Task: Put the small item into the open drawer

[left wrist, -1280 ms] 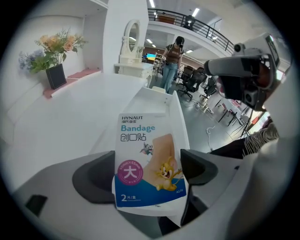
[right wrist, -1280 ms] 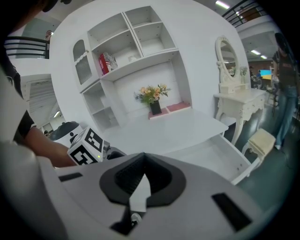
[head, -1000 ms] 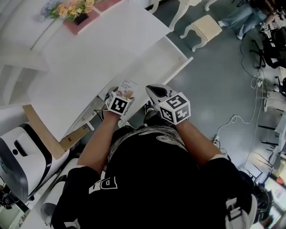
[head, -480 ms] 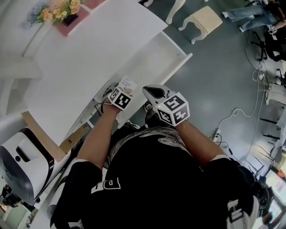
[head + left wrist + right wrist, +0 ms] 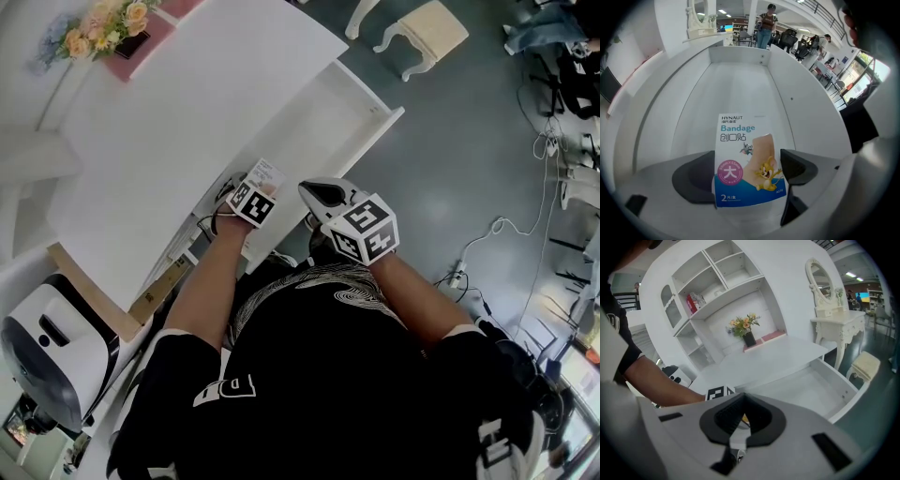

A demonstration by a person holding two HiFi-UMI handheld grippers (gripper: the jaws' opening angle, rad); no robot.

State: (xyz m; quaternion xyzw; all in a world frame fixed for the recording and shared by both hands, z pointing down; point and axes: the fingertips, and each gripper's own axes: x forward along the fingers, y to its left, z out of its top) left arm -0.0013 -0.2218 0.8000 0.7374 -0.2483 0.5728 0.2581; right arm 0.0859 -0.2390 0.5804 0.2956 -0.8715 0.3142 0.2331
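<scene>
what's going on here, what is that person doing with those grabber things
A person holds a two-jaw gripper in each hand. The left gripper is clamped on a small bandage box, holding it upright at the near end of the open white drawer; the box has not yet been let go. The right gripper is beside it, jaws together and empty.

Both bare forearms reach forward side by side, the left forearm (image 5: 202,286) angled up and to the right, the right forearm (image 5: 422,295) angled up and to the left, so the two grippers end up close together. The left gripper (image 5: 260,190) clamps its jaws on either side of a bandage box (image 5: 749,161) (held upright, print facing its camera). The right gripper (image 5: 319,190) sits just beside it, level, its jaws closed against each other.
</scene>
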